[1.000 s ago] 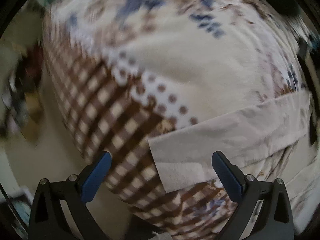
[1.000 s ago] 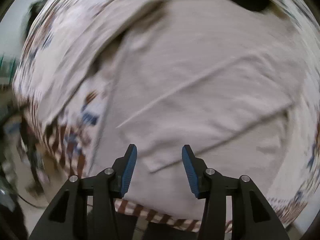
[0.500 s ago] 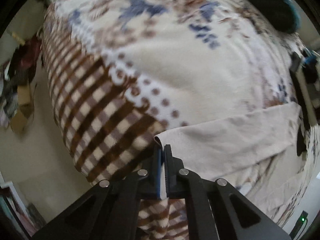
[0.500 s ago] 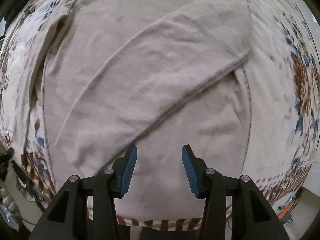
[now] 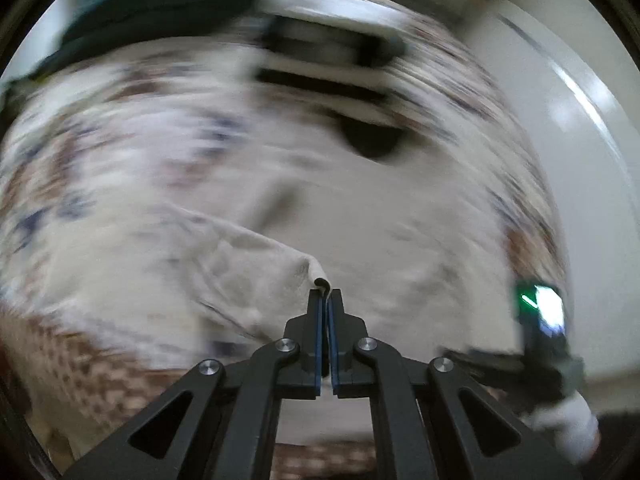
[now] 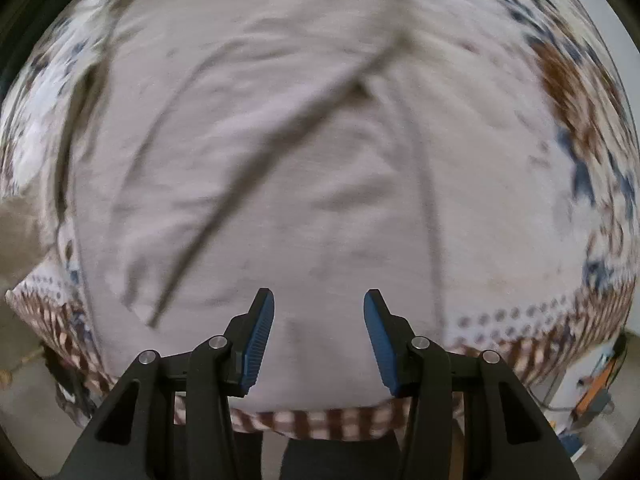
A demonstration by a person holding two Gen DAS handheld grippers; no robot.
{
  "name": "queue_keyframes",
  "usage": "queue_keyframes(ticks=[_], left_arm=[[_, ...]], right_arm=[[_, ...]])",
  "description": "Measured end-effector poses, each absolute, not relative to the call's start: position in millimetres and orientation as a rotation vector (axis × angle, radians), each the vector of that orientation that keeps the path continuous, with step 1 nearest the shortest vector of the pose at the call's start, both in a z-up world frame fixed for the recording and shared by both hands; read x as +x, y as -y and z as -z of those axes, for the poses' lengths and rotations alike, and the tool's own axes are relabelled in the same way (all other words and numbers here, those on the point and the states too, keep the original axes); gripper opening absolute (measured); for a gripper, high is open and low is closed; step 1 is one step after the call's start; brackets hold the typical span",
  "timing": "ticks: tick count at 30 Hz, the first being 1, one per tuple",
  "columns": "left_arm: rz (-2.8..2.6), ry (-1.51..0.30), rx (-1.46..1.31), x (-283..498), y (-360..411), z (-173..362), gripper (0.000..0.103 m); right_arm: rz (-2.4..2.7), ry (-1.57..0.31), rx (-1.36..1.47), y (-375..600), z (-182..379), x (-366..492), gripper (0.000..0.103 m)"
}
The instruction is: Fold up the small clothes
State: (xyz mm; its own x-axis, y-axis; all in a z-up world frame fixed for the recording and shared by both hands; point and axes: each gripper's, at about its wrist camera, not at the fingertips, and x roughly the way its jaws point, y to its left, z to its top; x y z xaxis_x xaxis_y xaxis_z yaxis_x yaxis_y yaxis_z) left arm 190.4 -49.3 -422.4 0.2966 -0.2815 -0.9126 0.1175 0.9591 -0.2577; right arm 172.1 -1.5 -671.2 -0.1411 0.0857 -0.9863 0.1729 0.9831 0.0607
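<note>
A pale beige long-sleeved top (image 6: 304,168) lies spread on a patterned blanket (image 6: 580,128), one sleeve (image 6: 248,120) folded diagonally across its body. My left gripper (image 5: 325,296) is shut on the cuff of the other sleeve (image 5: 256,264) and holds it lifted over the top; this view is blurred by motion. My right gripper (image 6: 318,312) is open and empty just above the top's lower hem. It shows in the left wrist view (image 5: 540,352) at the right edge.
The blanket (image 5: 80,184) has brown checks, dots and blue flowers and hangs over the bed's edge (image 6: 320,420). A dark teal cloth (image 5: 160,4) lies at the far side. Dark items (image 5: 344,60) sit beyond the top's neck. Floor and clutter (image 6: 592,404) lie lower right.
My left gripper closed on the sleeve cuff, then swung it up and across over the top. My right gripper stayed open and shifted slightly over the hem.
</note>
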Motion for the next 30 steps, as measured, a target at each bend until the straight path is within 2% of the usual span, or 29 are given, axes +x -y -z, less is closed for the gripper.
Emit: queue_keyframes(ticks=[6,10,14,15,16,17,18,19,26,30], left_arm=[[0.587,-1.331,-0.013,159.3,172.1,457.0,0.001],[0.652,-1.4,0.089,139.8,203.2,490.8,0.004],[0.587,-1.461,0.101,141.6,199.6,509.8,0.006],[0.557,-1.469,0.089,149.2,190.3,512.7,0.011],[0.524,-1.466,0.084,154.5,180.6,513.6,0.03],[0.483,-1.461,0.088,161.4,170.5,514.6,0.044],[0.438,-1.451,0.081,167.3,155.5,513.6,0.068],[0.378,-1.441,0.065,173.1,136.9,511.7,0.079],[0.068,-1.49,-0.004,192.2,20.5,527.3,0.079],[-0.012,-1.551,-0.025,177.7,-25.3,546.5,0.079]], right_arm=[[0.211,-1.722,0.258,108.5,660.5,134.8,0.049],[0.267,-1.732,0.277,180.2,651.7,104.8,0.049],[0.287,-1.74,0.339,236.9,643.3,77.5,0.049],[0.282,-1.737,0.365,249.1,640.6,73.4,0.049],[0.27,-1.727,0.392,260.0,636.6,69.3,0.049],[0.258,-1.716,0.413,268.9,632.4,66.8,0.049],[0.229,-1.698,0.444,277.8,626.3,65.0,0.049],[0.201,-1.683,0.467,280.0,622.6,67.3,0.049],[-0.006,-1.649,0.5,246.9,607.3,101.1,0.053],[-0.015,-1.793,0.331,226.8,650.2,93.5,0.053]])
